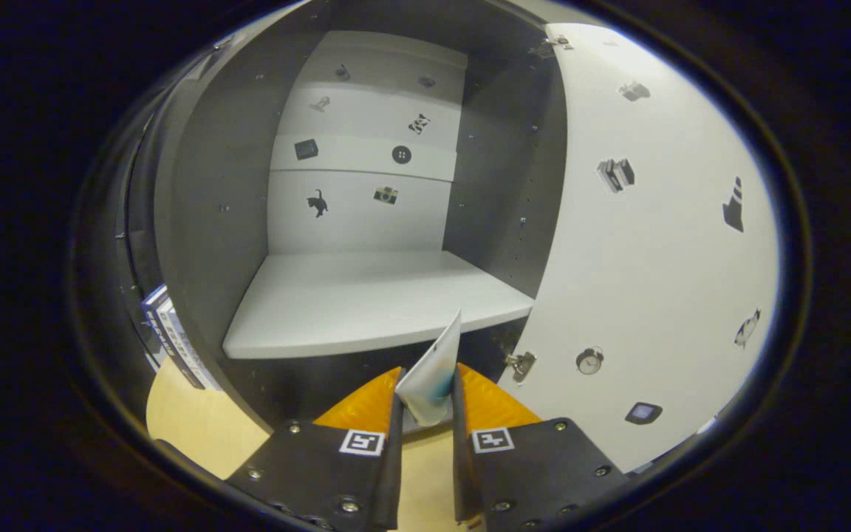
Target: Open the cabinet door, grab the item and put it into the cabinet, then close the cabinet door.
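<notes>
My gripper (428, 388) is shut on a thin white packet (434, 368) with a blue-green mark, which stands up between the fingertips. Just ahead is the open cabinet: its white shelf (366, 299) lies beyond the packet's top edge, bare of items. The cabinet's white back wall (363, 170) carries several small stickers. The white door (662, 244) is swung open to the right of the fingers, with a metal hinge (520, 363) near its lower inner corner. The packet is outside the cabinet, in front of the shelf's front edge.
Dark side panels (207, 199) frame the compartment left and right. Below the shelf is a dark front board (307, 384). A pale wooden tabletop (196, 421) lies under the fingers, and some books or boxes (167, 332) stand left of the cabinet.
</notes>
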Available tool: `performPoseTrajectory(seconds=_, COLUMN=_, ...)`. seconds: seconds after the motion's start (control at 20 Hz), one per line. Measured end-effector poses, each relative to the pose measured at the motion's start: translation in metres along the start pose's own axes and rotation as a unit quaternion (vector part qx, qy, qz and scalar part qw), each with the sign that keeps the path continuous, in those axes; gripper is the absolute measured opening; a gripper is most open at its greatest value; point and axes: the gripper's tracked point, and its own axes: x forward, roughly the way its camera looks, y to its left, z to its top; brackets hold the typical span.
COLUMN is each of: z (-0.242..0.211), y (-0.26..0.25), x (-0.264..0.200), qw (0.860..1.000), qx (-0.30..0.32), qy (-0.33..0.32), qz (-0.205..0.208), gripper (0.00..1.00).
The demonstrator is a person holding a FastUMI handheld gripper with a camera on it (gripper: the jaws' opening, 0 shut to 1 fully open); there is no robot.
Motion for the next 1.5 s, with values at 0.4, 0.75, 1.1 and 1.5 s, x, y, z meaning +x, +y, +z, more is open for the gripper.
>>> performPoseTrajectory(seconds=0.4, z=0.059, y=-0.008, x=0.034, qw=0.999, qx=0.026, qy=-0.036, qz=-0.03, gripper=0.28)
performPoseTrajectory(seconds=0.75, z=0.084, y=-0.018, x=0.061, qw=0.996, qx=0.064, qy=-0.042, qz=-0.046, gripper=0.28)
performPoseTrajectory(seconds=1.1, z=0.081, y=-0.023, x=0.088, qw=0.996, qx=0.074, qy=-0.023, qz=-0.053, gripper=0.28)
performPoseTrajectory(seconds=1.5, z=0.111, y=-0.028, x=0.087, qw=0.991, qx=0.108, qy=-0.074, qz=-0.041, gripper=0.37)
